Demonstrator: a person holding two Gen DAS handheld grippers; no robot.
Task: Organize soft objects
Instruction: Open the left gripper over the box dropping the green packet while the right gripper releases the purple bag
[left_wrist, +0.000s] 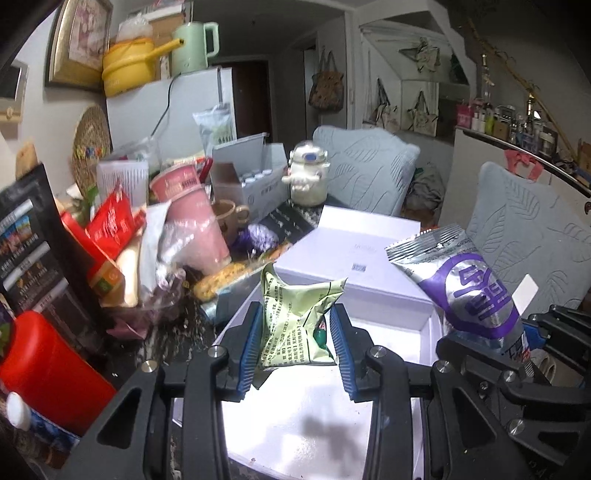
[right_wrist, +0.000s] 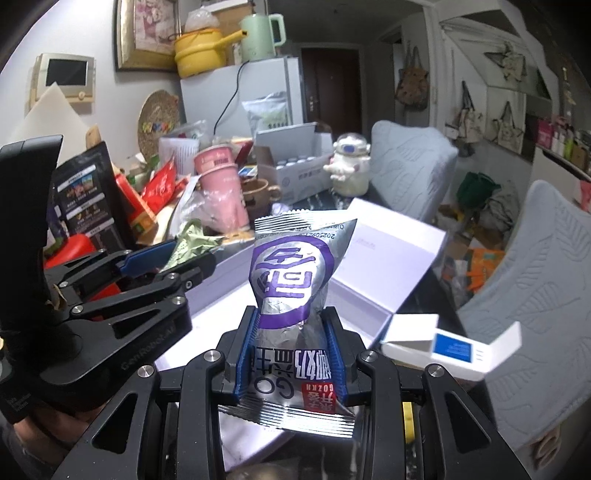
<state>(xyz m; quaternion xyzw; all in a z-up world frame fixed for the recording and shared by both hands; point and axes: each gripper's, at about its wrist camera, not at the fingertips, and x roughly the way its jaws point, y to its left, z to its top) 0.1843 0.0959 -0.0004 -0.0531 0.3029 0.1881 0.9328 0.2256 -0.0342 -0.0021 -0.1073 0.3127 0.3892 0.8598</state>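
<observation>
a lived-in home: a cluttered table (left_wrist: 177, 332) of snack bags and cups, a white fridge (right_wrist: 258, 96) topped with a yellow pot (right_wrist: 199, 51) and green kettle (right_wrist: 262, 33), cushioned chairs (left_wrist: 369, 170), tote bags (left_wrist: 327, 88) hanging by a doorway.

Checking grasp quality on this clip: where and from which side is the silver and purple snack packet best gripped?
Across its crumpled middle, from the lower sealed end, as the right gripper has it. The silver and purple packet is soft and puffed above, with flat crimped seals at both ends; the narrowed middle lets the pads close on both sides without slipping off, though squeezing harder may crush the contents.
</observation>
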